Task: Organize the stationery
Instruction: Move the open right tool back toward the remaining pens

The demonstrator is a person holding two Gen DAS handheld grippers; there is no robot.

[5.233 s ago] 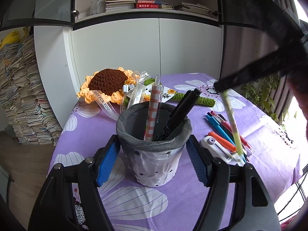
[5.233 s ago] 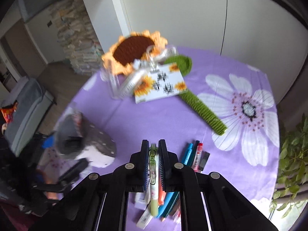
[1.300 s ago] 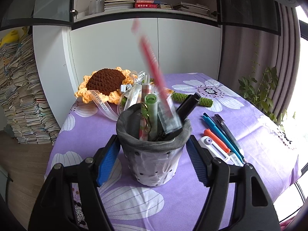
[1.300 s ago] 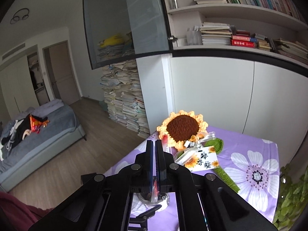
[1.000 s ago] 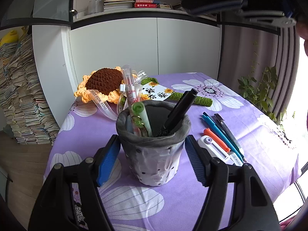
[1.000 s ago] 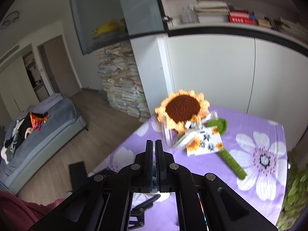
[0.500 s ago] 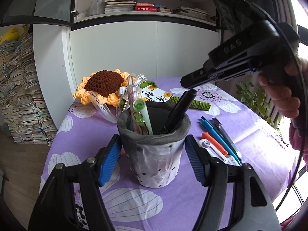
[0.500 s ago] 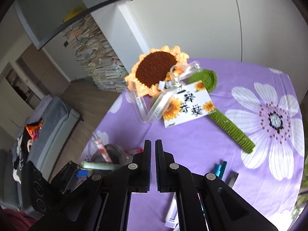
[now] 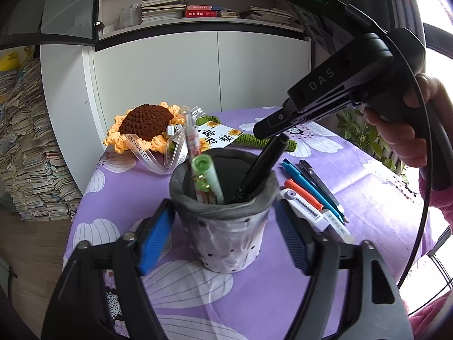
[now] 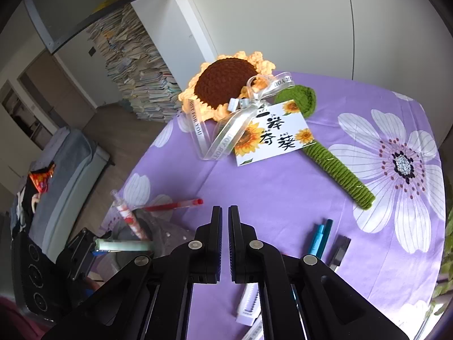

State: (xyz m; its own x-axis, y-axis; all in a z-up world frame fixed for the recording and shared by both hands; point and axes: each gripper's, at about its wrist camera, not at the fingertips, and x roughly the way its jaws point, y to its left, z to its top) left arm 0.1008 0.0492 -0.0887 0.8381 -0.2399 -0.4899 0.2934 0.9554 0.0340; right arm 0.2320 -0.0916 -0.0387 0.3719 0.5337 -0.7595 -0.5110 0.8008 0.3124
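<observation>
A grey-rimmed white dotted pen cup (image 9: 223, 226) stands on the purple flowered cloth between the blue pads of my left gripper (image 9: 223, 240). Its jaws are opening and the pads stand just off the cup's sides. In the cup lean a green pen (image 9: 208, 178), a clear patterned pen (image 9: 192, 138) and a black marker (image 9: 263, 167). My right gripper (image 10: 222, 218) is shut and empty, and it hovers above and behind the cup (image 10: 158, 235). A red pen (image 10: 172, 205) lies on the cloth beyond the cup. Blue pens (image 9: 308, 187), an orange pen (image 9: 303, 194) and a white cutter (image 9: 300, 206) lie to the right.
A crochet sunflower (image 9: 147, 124) with ribbon and a printed card (image 9: 218, 137) lies at the back of the table. A hand (image 9: 402, 130) holds the right gripper at the upper right. Potted leaves (image 9: 356, 133) stand past the right table edge. Book stacks fill the left.
The left jaws have spread away from the cup's sides. The right gripper, shut and empty, has come down and tipped toward the table. Earlier it carried the green pen, which now stands in the cup.
</observation>
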